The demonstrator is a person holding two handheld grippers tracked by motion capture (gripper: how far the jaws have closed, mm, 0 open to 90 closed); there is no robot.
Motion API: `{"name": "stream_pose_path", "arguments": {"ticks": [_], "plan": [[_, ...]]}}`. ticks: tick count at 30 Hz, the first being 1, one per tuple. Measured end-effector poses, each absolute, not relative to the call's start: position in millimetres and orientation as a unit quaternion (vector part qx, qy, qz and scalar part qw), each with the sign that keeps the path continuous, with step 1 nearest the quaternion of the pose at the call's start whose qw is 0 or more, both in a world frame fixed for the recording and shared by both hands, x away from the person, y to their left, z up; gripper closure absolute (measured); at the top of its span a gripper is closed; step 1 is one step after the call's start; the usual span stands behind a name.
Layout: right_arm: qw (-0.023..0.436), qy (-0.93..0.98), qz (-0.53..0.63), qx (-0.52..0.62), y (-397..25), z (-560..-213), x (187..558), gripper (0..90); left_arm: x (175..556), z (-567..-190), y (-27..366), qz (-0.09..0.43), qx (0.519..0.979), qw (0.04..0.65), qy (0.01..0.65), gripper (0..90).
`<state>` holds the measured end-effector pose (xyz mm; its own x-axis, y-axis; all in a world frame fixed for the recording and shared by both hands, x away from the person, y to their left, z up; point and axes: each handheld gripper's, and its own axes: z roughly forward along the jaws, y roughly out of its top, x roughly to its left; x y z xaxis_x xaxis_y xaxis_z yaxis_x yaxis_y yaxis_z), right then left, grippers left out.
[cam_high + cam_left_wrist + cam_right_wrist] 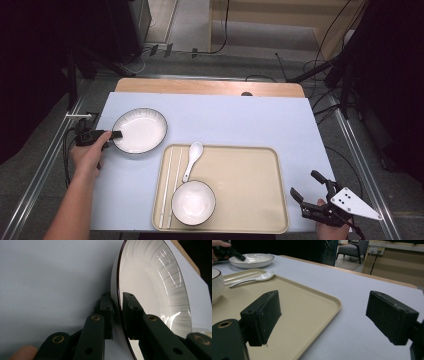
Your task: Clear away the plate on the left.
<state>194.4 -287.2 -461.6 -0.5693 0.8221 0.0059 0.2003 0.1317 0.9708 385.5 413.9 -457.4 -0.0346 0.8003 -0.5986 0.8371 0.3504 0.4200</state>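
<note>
At the left of the high view the left gripper (116,135) pinches the near rim of the plate (142,131), one jaw inside and one outside; the plate lies on the cloth (240,122), just above the tray's upper left corner; in the lower middle the tray (250,185) holds chopsticks (167,187), a spoon (192,160) and a bowl (193,202); at the lower right the right gripper (307,187) hangs off the tray's edge, jaws wide apart and holding nothing.
</note>
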Motion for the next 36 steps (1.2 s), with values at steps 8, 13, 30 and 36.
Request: {"name": "stream_pose_path", "arguments": {"ticks": [8,13,30,36], "plan": [[0.283,0.696,0.548,0.367,-287,-461,194,13.1,386,-456,412,-0.028,0.577,0.405,0.708,65.3],[0.285,0.696,0.548,0.367,-289,-461,194,13.0,388,-455,412,-0.031,0.573,0.391,0.72,69.7],[0.286,0.695,0.548,0.368,-290,-461,194,13.1,386,-448,409,-0.015,0.561,0.41,0.719,85.1],[0.287,0.694,0.548,0.368,-290,-461,194,13.1,383,-446,412,-0.011,0.565,0.411,0.715,85.1]]}}
